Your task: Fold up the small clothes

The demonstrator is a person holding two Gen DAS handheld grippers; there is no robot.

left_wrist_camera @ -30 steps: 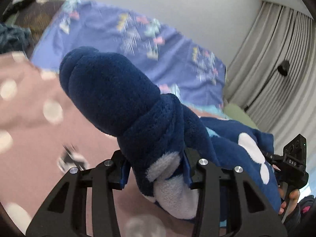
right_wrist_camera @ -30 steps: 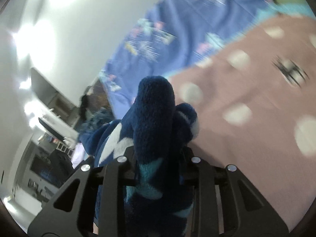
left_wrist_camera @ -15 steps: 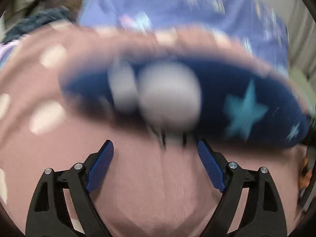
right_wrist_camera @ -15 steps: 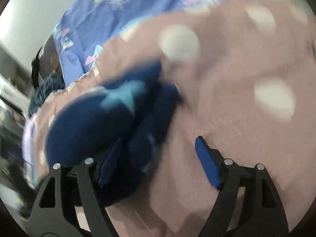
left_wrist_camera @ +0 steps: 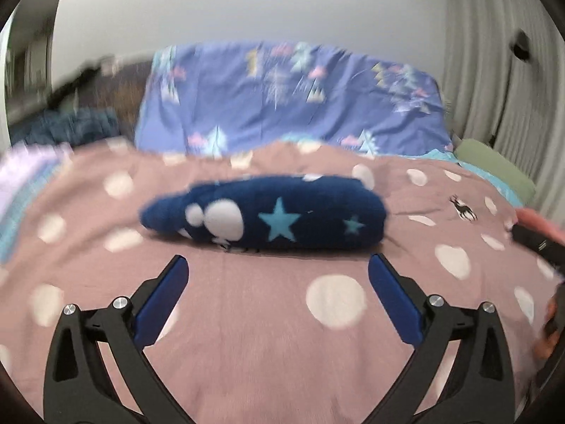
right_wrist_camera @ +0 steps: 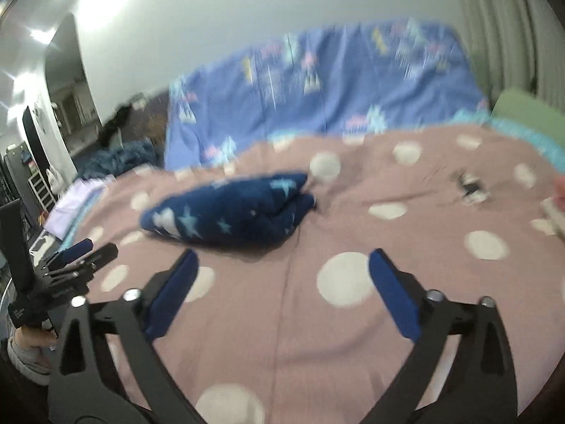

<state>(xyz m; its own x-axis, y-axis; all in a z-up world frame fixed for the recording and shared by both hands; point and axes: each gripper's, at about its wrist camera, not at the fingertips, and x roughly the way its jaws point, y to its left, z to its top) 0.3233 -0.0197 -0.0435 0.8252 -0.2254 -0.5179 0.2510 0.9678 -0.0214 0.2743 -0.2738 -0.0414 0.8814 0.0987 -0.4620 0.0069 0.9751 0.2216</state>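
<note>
navy fleece garment (left_wrist_camera: 268,217) lies folded in long bundle on pink dotted bedspread (left_wrist_camera: 282,335), mid-bed, just beyond both grippers. left gripper (left_wrist_camera: 277,300) jaws have just been opening, now spread wide, nothing between them. right gripper (right_wrist_camera: 282,293) same, empty. step in hand, by look: release after fold. next move likely calls for fetching another piece or tidying bundle. open spread near and right; blue patterned sheet (left_wrist_camera: 289,99) at far side; bed edge falls away left.

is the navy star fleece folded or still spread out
Folded: the navy fleece lies as a compact bundle on the dotted pink cover, layers doubled at one end.
</note>
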